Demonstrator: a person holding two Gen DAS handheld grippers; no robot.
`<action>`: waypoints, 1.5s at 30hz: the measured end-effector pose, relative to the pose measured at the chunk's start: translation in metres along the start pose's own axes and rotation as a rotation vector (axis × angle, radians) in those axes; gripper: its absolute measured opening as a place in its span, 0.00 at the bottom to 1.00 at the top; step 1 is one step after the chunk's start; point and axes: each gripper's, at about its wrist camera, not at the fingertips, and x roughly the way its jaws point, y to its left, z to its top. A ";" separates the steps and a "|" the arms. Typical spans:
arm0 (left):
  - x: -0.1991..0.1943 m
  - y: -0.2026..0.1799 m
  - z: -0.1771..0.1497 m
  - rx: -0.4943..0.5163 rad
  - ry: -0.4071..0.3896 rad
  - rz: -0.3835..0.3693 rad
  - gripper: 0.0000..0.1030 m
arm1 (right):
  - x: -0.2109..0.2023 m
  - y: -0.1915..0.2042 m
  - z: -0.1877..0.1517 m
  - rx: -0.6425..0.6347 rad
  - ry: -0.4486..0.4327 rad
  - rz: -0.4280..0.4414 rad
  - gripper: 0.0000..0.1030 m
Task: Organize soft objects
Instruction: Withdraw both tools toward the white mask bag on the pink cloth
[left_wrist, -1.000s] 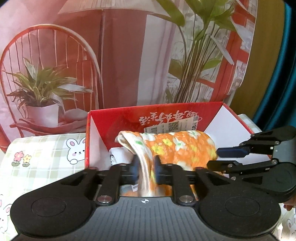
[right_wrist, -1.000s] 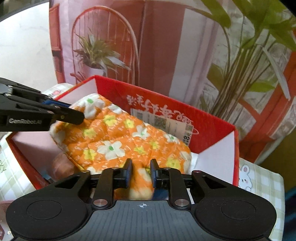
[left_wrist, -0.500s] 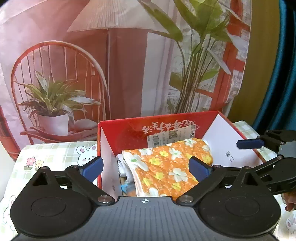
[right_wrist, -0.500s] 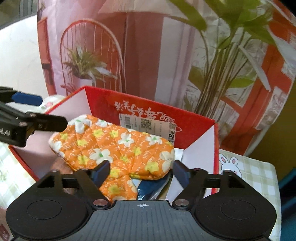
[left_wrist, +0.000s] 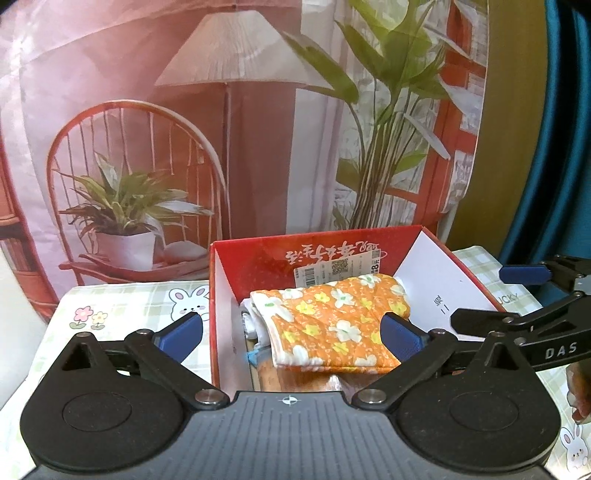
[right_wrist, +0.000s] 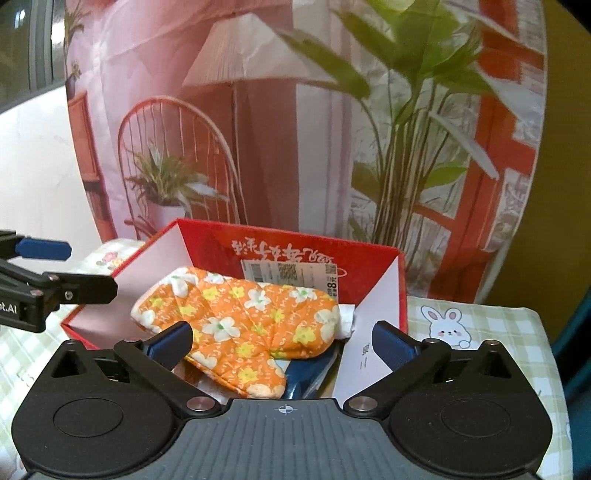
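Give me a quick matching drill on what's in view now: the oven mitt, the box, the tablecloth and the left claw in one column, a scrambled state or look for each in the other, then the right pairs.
Things:
1. orange floral oven mitt
2. red box
3. tablecloth
4. left claw

States:
A. green check with rabbits
B. jaws wide apart, gripping nothing
C. lying on top of the box's contents
D. open-topped, white inner side walls, barcode label on the back wall

Pairs: 1-C, 2-D, 3-A, 4-B
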 end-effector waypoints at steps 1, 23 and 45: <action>-0.003 0.000 -0.001 -0.001 -0.003 0.003 1.00 | -0.005 0.000 -0.001 0.004 -0.010 -0.001 1.00; -0.062 0.007 -0.053 -0.027 -0.006 0.019 1.00 | -0.073 0.012 -0.044 0.034 -0.104 0.024 1.00; -0.081 0.008 -0.118 -0.110 0.082 -0.003 1.00 | -0.090 0.027 -0.119 -0.005 0.013 0.014 1.00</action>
